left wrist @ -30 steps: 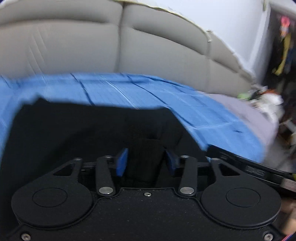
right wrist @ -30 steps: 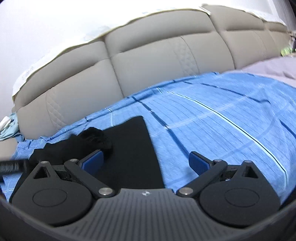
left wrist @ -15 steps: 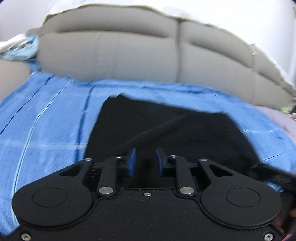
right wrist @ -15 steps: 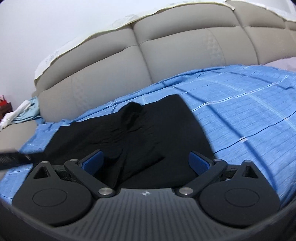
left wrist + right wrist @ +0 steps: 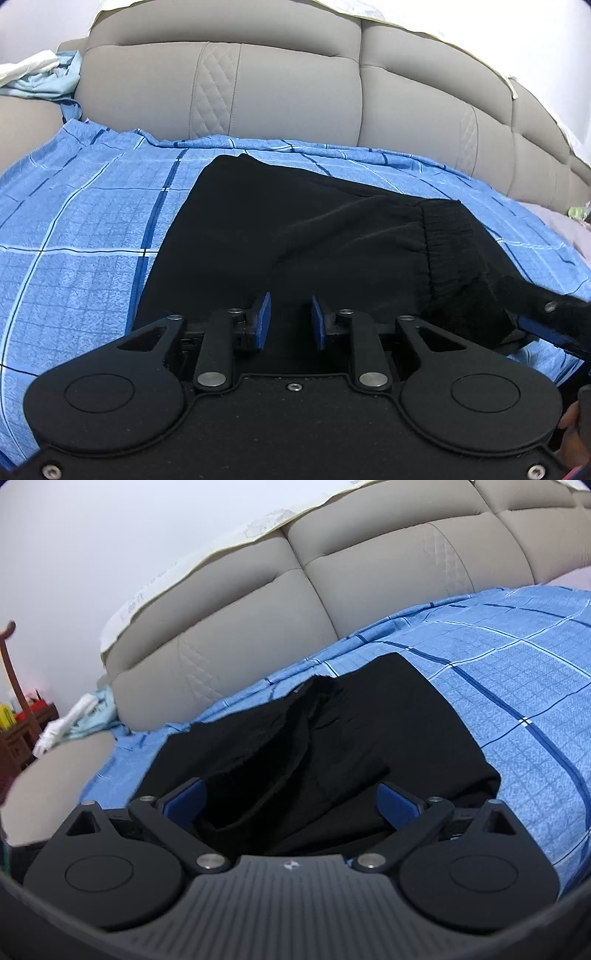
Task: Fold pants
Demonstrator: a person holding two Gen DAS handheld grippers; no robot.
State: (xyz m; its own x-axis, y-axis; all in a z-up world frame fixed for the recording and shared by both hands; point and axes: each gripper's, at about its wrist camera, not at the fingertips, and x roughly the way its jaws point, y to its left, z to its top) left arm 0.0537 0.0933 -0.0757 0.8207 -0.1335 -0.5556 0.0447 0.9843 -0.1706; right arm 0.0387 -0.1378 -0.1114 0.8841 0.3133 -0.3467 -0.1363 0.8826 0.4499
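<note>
While the black fabric pants (image 5: 295, 236) lie partly folded on the blue checked bedsheet (image 5: 85, 236) by the beige padded headboard (image 5: 280, 88), we've got our left gripper (image 5: 290, 319) nearly closed, nothing clamped, and our right gripper (image 5: 291, 801) spread wide over them.

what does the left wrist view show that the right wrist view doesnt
Only the left wrist view shows the ribbed elastic waistband of the black pants and the tip of the right gripper at its right edge, plus the left gripper, jaws narrowly apart.

Only the right wrist view shows the dark wooden furniture at far left and the right gripper spread wide over rumpled pants fabric.

Both show the pants, the blue checked sheet and the beige padded headboard.
</note>
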